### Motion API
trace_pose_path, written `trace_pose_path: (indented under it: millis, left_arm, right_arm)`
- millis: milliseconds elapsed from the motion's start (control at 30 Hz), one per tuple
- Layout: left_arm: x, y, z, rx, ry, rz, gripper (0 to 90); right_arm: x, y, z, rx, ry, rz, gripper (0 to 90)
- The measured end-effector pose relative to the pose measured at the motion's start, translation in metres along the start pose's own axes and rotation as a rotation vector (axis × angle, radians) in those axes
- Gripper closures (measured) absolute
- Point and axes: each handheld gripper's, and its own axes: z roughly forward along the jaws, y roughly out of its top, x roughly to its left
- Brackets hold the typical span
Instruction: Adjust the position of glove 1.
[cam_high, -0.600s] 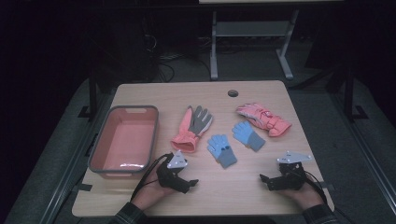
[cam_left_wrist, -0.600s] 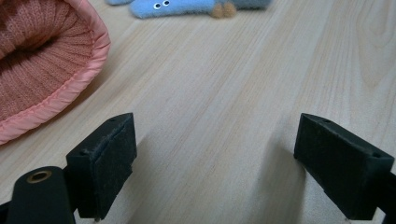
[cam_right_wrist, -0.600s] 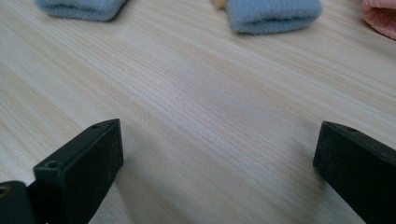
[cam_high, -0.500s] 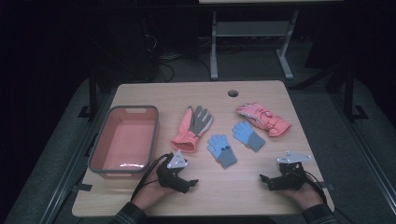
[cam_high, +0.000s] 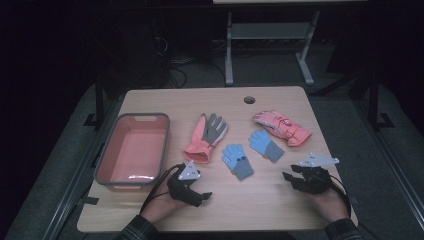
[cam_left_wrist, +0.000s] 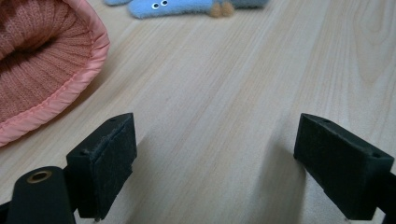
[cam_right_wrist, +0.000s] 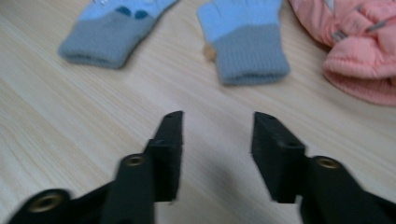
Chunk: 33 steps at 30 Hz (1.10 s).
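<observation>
The salmon-pink plastic bin with a grey rim (cam_high: 101, 159) sits at the left of the pale wooden worktop (cam_high: 250, 200), and it holds nothing, so I would say the sorting of the gloves has not begun. Just to the right of the bin, near its front corner, the left tool (cam_high: 202, 196) rests low on the wood in the person's left hand; in the left gripper view its jaws stand wide apart with only bare wood between them, and the ribbed knit cuff of a glove lies just off its left pad. That cuff belongs to the coral-pink glove with a grey palm (cam_high: 206, 137), which lies flat beside the bin with its fingers pointing away from the person, the nearest piece to the bin and likely the first to go in. Further right of the bin come two small light-blue knitted gloves with grey cuffs, the first with little eyes stitched on it (cam_high: 237, 160) and the second (cam_high: 264, 145) a little farther back. Well to the right of the bin lies a puffy pink padded ski glove (cam_high: 282, 127), tilted across the wood. Farthest from the bin, the right tool (cam_high: 290, 176) lies in the person's right hand, its jaws partly parted and gripping nothing, aimed at the blue pair. All four gloves are untouched, so everything is left to do.
</observation>
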Motion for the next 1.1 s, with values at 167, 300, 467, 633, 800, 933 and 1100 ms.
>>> trace_pose_path:
  millis: [167,300,467,633,800,933,1100]
  left_arm:
    - [0.000,0.000,0.000,0.000,0.000,-0.001,12.4]
    - [0.000,0.000,0.000,0.001,-0.001,-0.001,12.4]
    - [0.000,0.000,0.000,0.002,-0.003,-0.003,12.4]
    - [0.000,0.000,0.001,0.000,-0.004,-0.005,12.5]
    - [0.000,0.000,0.000,0.002,-0.003,-0.005,12.5]
    - [0.000,0.000,0.000,0.003,-0.003,-0.005,12.6]
    - [0.000,0.000,0.000,0.003,-0.003,-0.005,12.6]
  right_arm:
    - [-0.004,0.009,0.003,-0.007,0.057,0.011,83.0]
    - [-0.008,0.014,0.008,-0.007,0.092,0.017,89.6]
    - [-0.013,0.026,0.018,-0.015,0.116,0.014,89.9]
    - [-0.018,0.037,0.028,-0.017,0.120,0.035,89.9]
    - [-0.022,0.044,0.036,-0.015,0.109,0.036,89.9]
    - [-0.026,0.052,0.048,0.000,0.104,0.040,89.9]
    - [-0.034,0.059,0.059,-0.004,0.106,0.065,89.9]
